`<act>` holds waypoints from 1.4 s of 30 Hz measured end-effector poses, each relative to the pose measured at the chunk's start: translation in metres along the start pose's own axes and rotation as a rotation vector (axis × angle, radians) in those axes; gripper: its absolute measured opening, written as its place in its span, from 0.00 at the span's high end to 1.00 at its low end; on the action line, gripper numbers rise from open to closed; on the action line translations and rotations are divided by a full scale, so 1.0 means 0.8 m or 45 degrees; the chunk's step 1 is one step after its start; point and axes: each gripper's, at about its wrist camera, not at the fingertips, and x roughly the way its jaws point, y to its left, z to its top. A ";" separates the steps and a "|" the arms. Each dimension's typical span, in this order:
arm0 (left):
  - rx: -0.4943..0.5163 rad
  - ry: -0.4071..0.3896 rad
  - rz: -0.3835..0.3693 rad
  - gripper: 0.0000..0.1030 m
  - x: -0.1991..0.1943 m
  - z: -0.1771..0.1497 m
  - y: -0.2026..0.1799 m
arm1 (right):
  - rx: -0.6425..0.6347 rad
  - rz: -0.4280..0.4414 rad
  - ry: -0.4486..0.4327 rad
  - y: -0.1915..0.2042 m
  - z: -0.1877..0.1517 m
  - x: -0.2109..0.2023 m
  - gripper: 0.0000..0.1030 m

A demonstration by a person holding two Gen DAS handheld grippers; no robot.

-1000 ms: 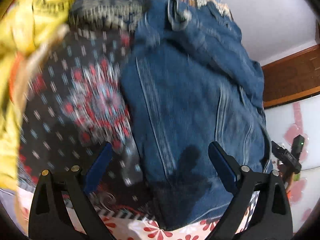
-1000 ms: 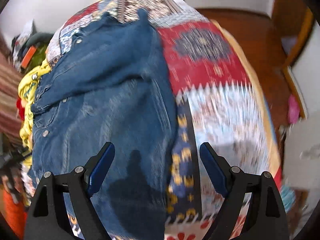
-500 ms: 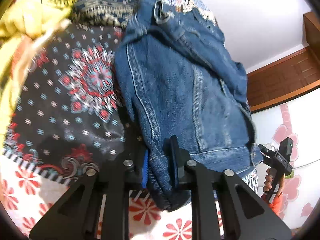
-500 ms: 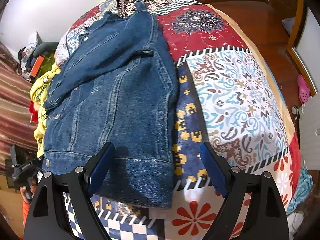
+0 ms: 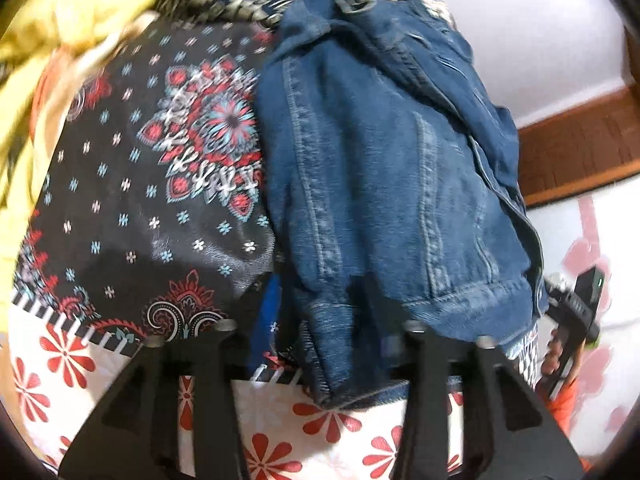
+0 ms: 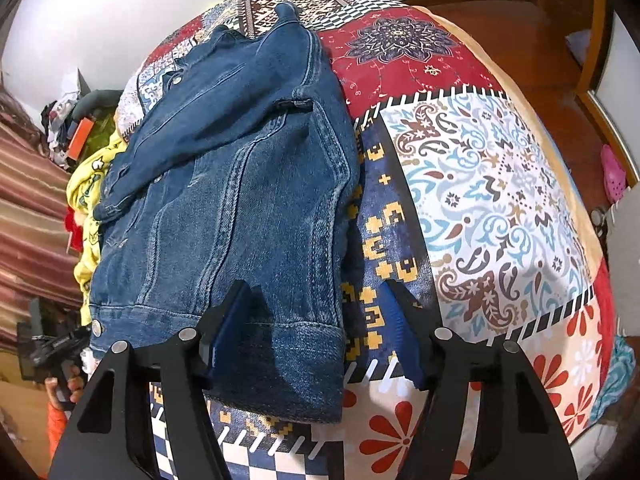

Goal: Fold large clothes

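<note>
Blue denim jacket (image 6: 236, 200) lying flat on the patchwork-print bedspread (image 6: 480, 184), hem at its near edge. Left gripper (image 5: 320, 344) pinches one hem corner; right gripper (image 6: 316, 332), jaws part-open, straddles the other, apparently to lift the hem for folding.
</note>
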 end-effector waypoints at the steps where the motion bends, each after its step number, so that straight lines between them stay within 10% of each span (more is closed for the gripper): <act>1: -0.031 0.001 -0.038 0.46 0.002 0.001 0.005 | 0.006 0.016 0.010 0.000 0.000 0.000 0.50; 6: -0.035 0.011 -0.102 0.45 0.002 -0.002 0.002 | -0.020 0.032 0.057 0.010 0.000 0.007 0.72; 9: 0.024 -0.006 -0.051 0.74 0.006 0.000 -0.024 | -0.006 0.060 0.056 0.013 0.005 0.004 0.83; 28: 0.239 -0.511 -0.152 0.85 -0.152 0.174 -0.137 | -0.185 0.165 -0.441 0.113 0.155 -0.093 0.85; 42: 0.114 -0.375 0.079 0.84 0.008 0.353 -0.093 | -0.085 0.009 -0.349 0.103 0.306 0.047 0.85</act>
